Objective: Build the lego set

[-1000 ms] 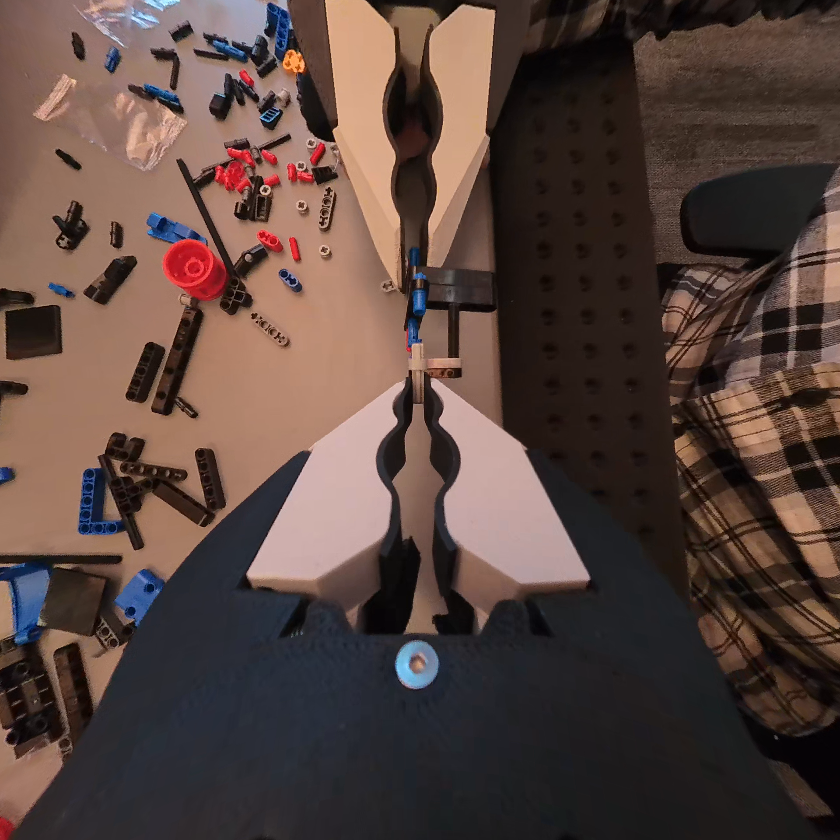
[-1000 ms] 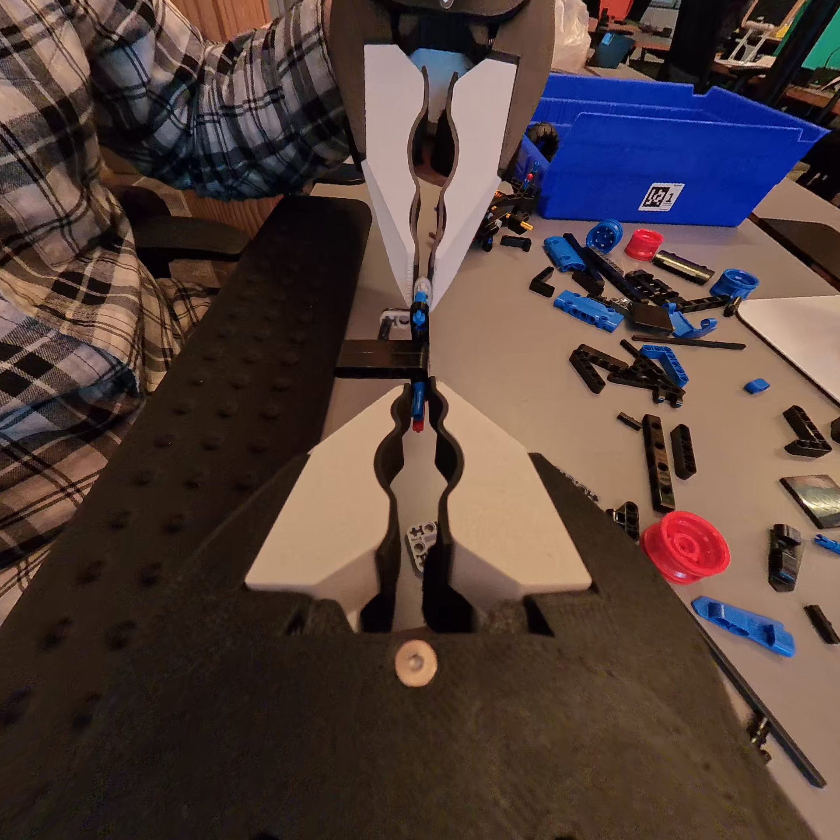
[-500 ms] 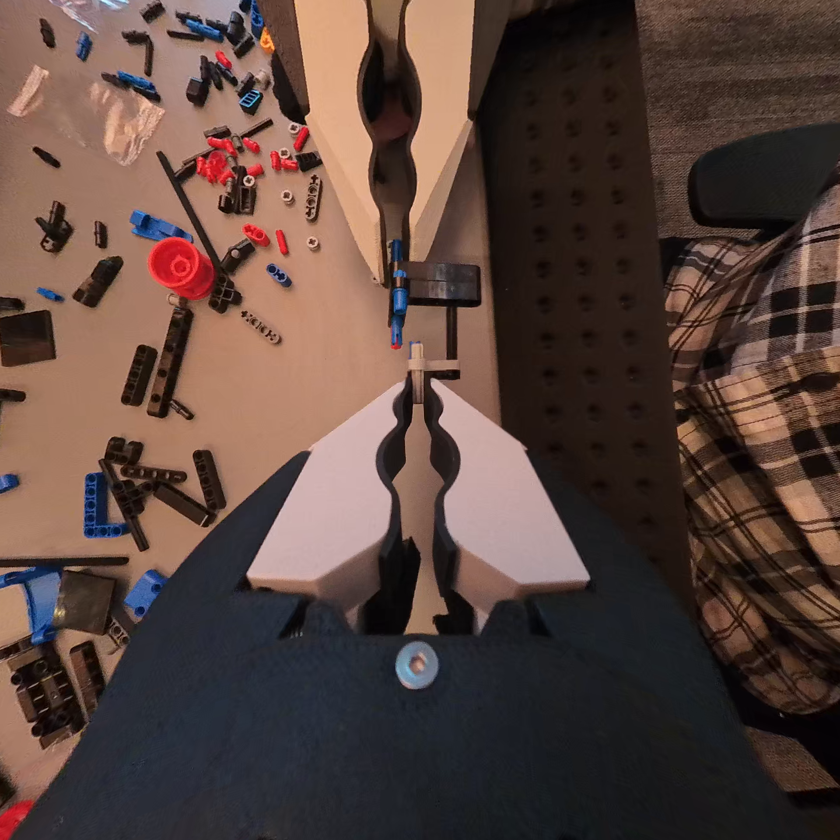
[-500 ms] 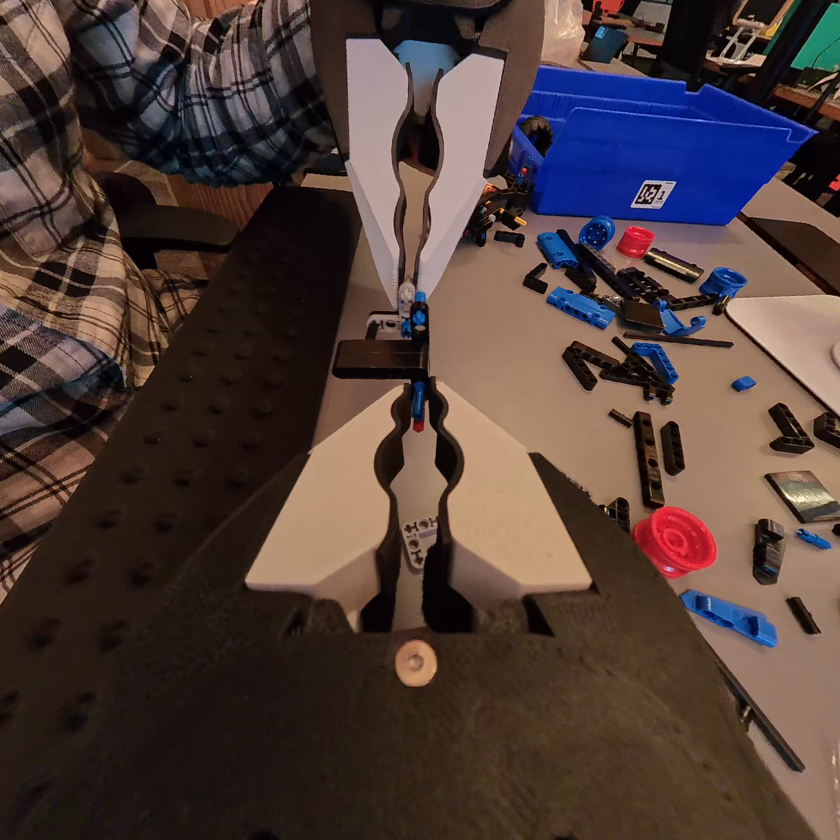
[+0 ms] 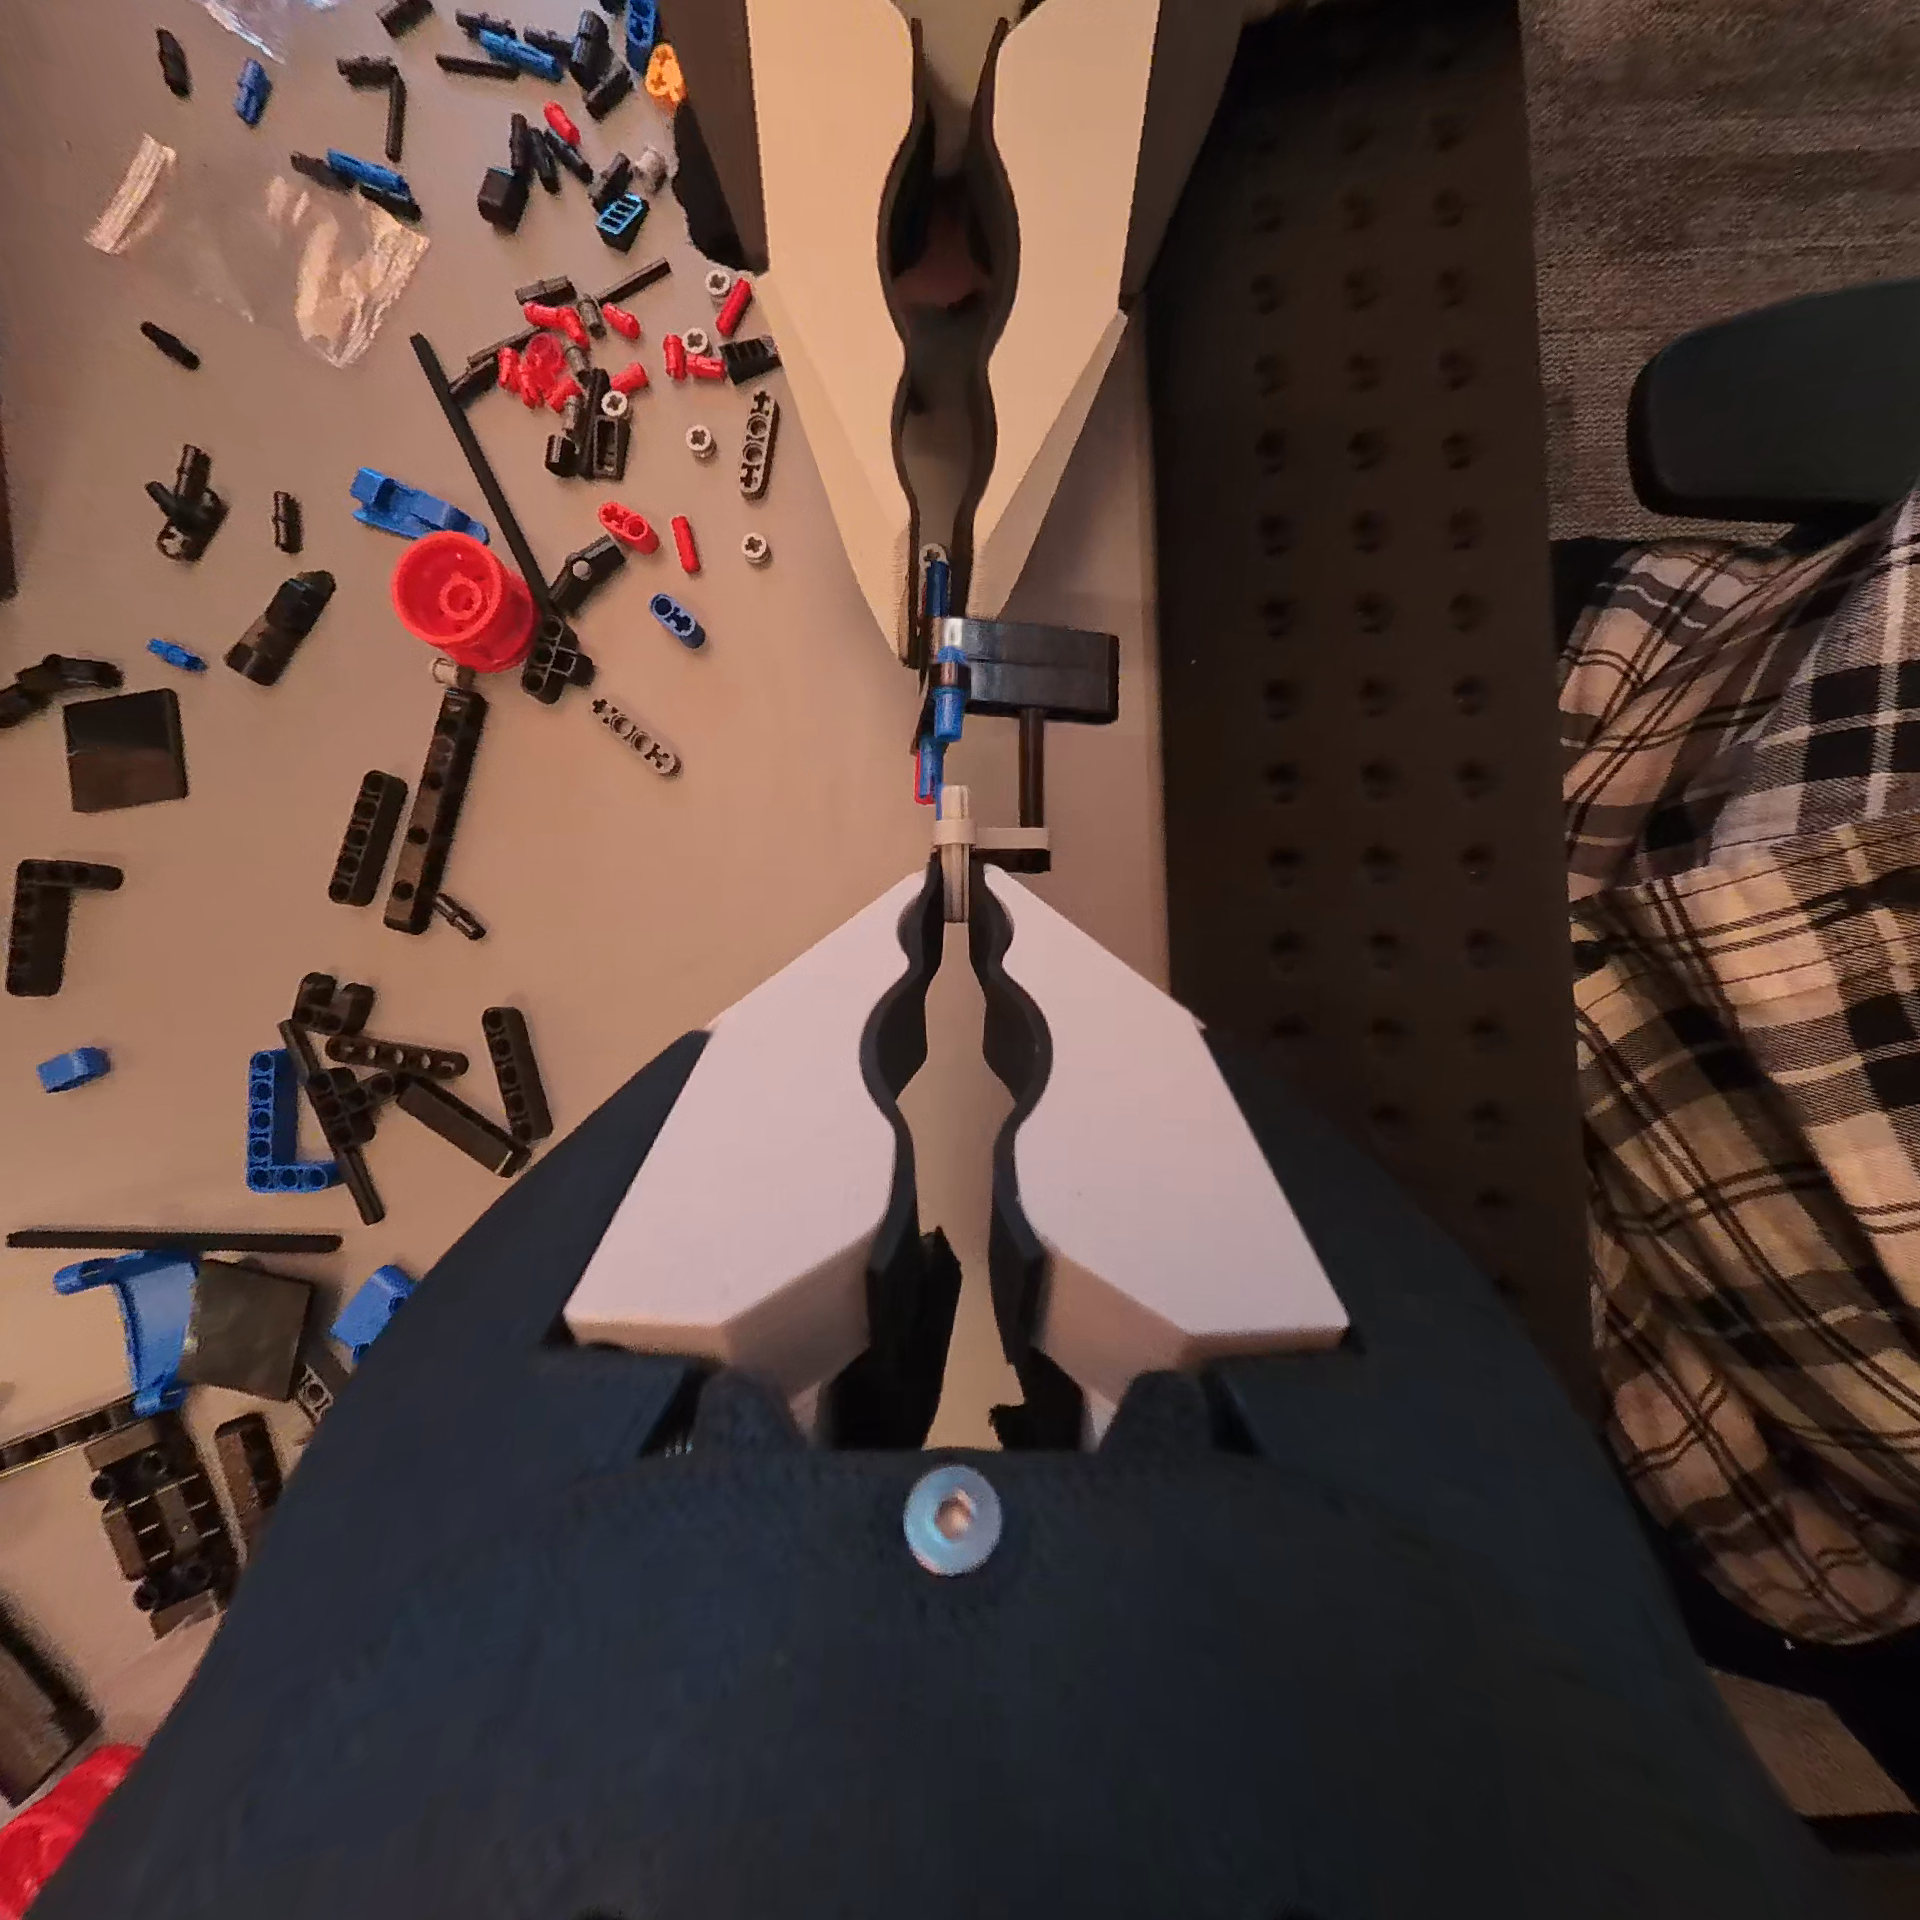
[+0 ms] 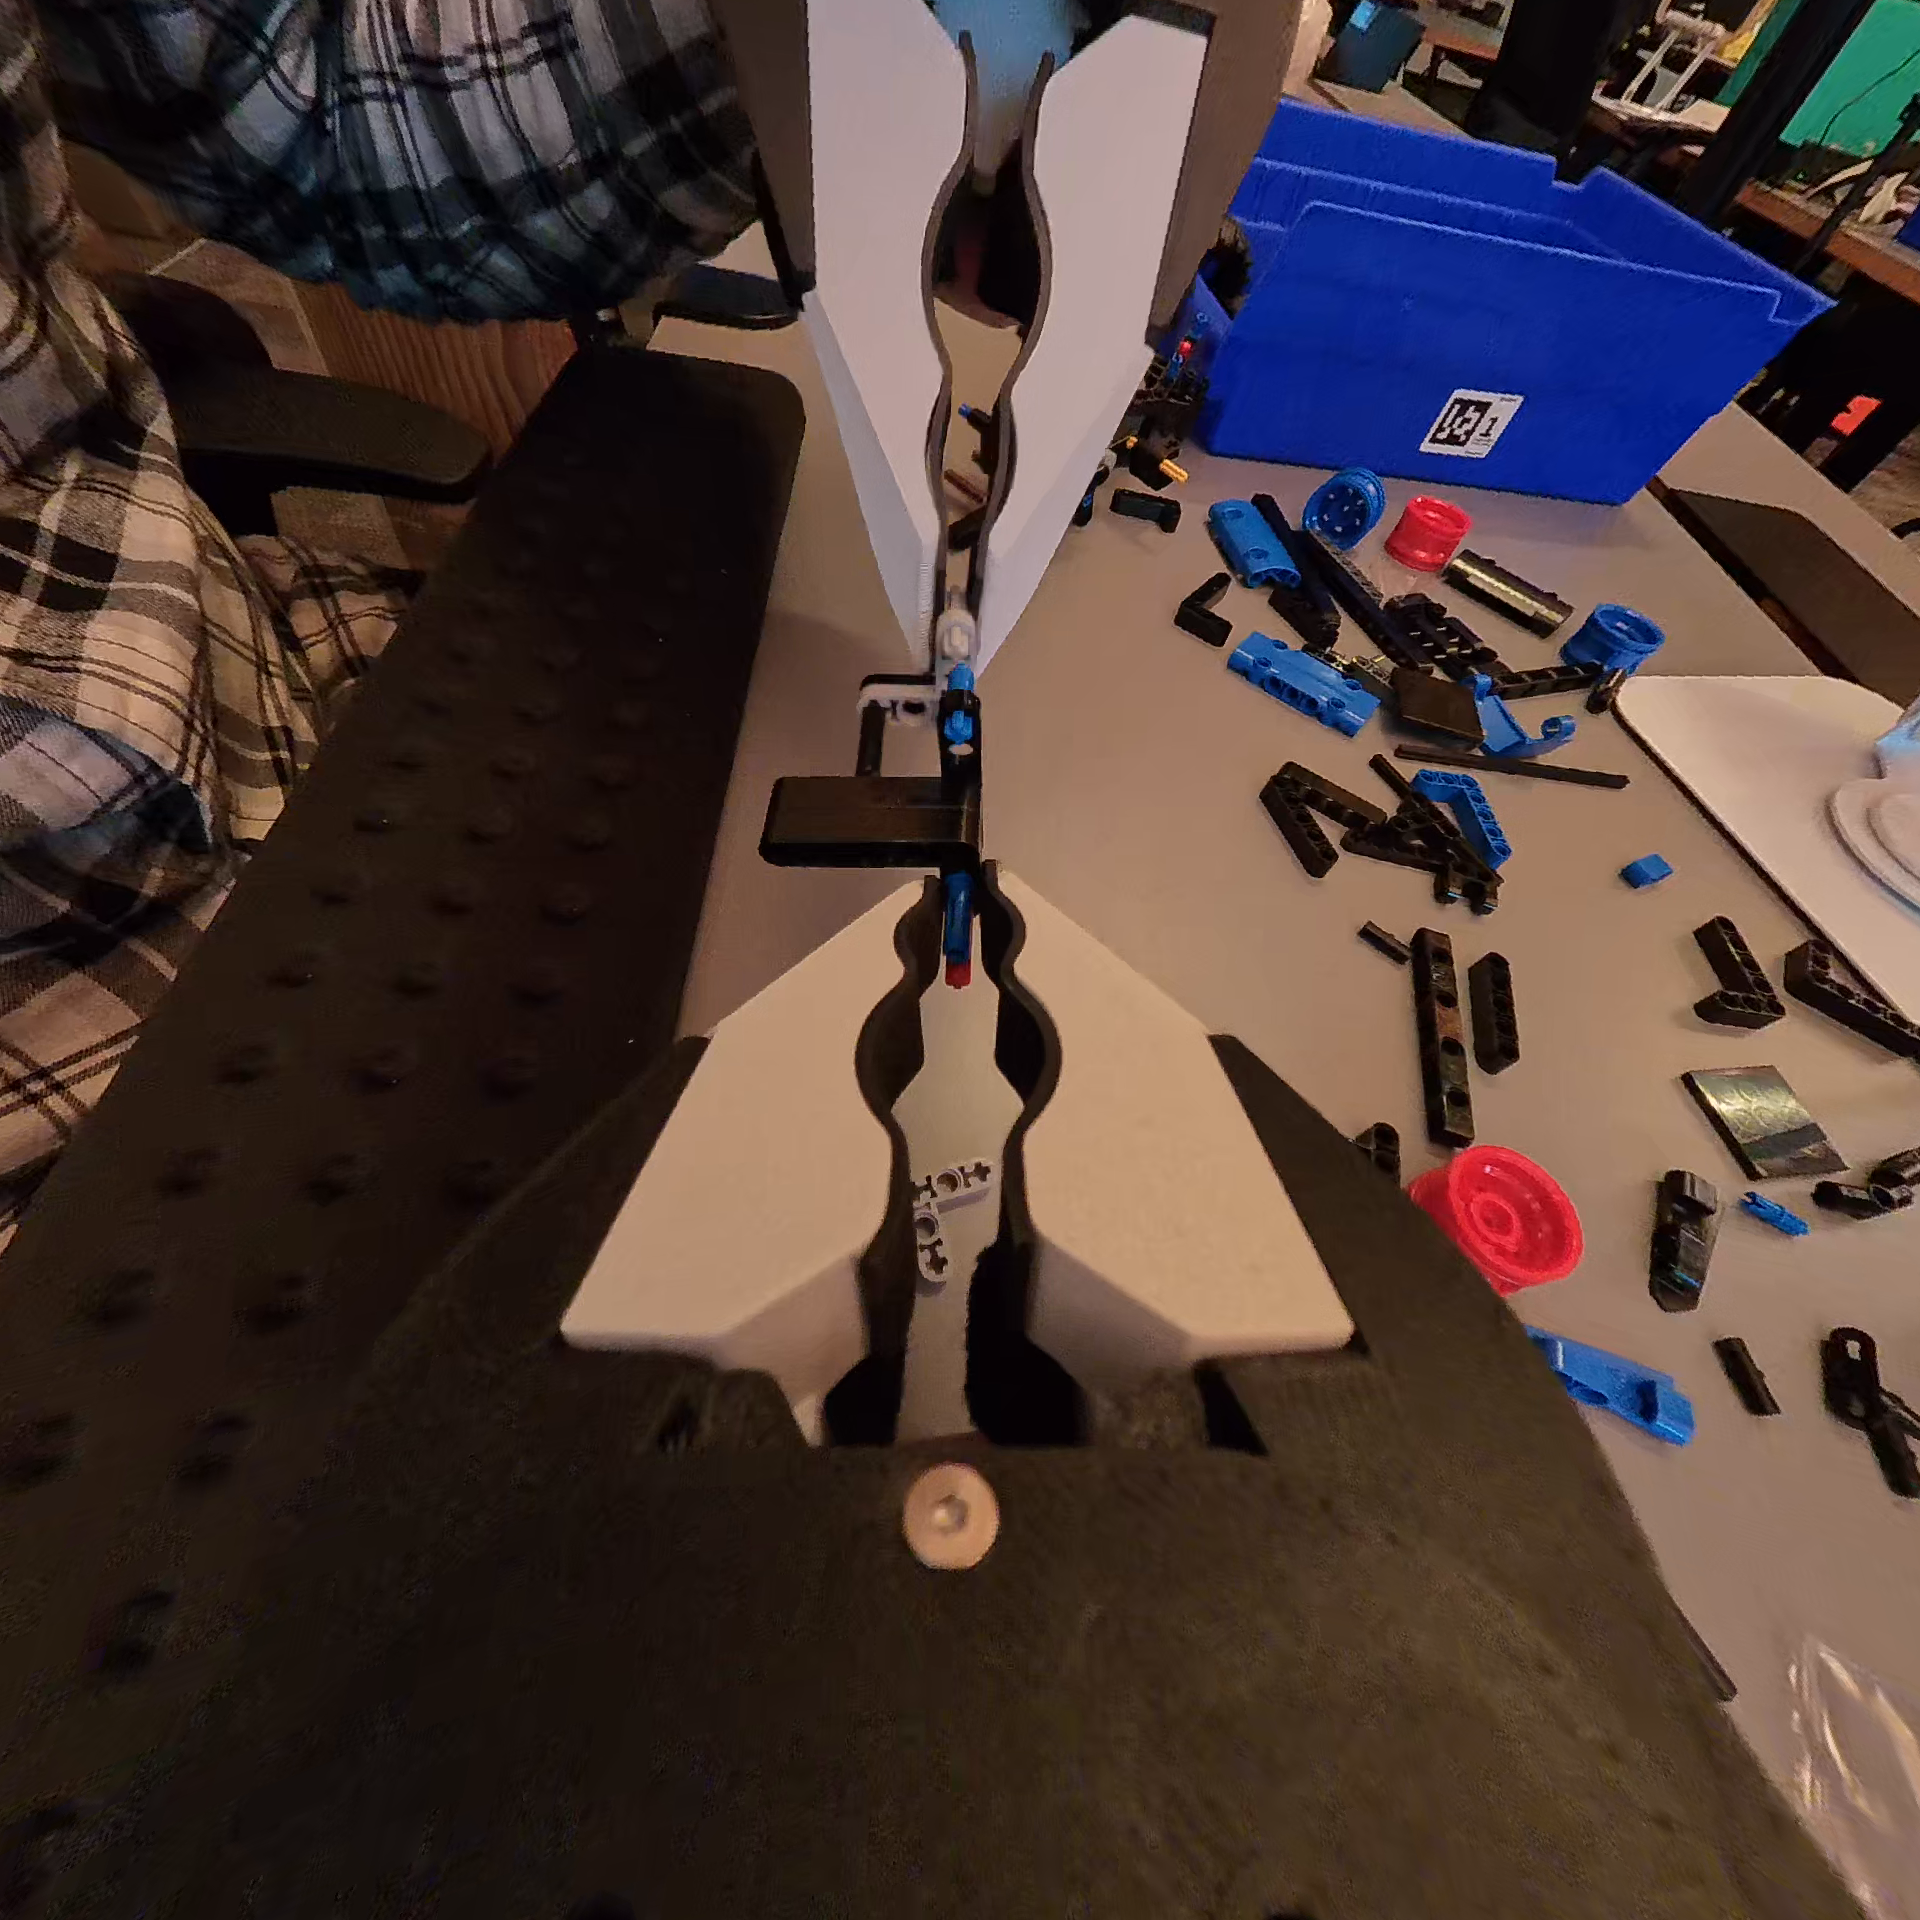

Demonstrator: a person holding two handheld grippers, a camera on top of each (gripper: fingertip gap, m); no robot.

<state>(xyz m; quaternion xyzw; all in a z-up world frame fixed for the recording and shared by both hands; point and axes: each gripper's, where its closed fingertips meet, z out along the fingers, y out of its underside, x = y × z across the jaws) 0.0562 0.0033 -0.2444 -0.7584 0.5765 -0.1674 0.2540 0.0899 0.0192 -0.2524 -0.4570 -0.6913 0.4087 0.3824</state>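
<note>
The lego assembly [image 5: 1023, 675], a black beam on a blue axle, hangs above the worktop [image 5: 623, 831] edge, clamped by the right hand-held gripper [image 6: 958, 914]. The left hand-held gripper [image 5: 956, 894] pinches a white connector [image 5: 956, 831], which has closed back in on the axle tip since half a second ago. Loose pieces, a red wheel [image 5: 462, 603] among them, lie unchanged.

the opposing gripper's body [image 5: 935, 62] is cut off at the top edge. a red wheel [image 5: 52, 1839] is cropped at the bottom-left corner. a grey connector [image 6: 940, 1210] lies partly hidden behind the fingers.
</note>
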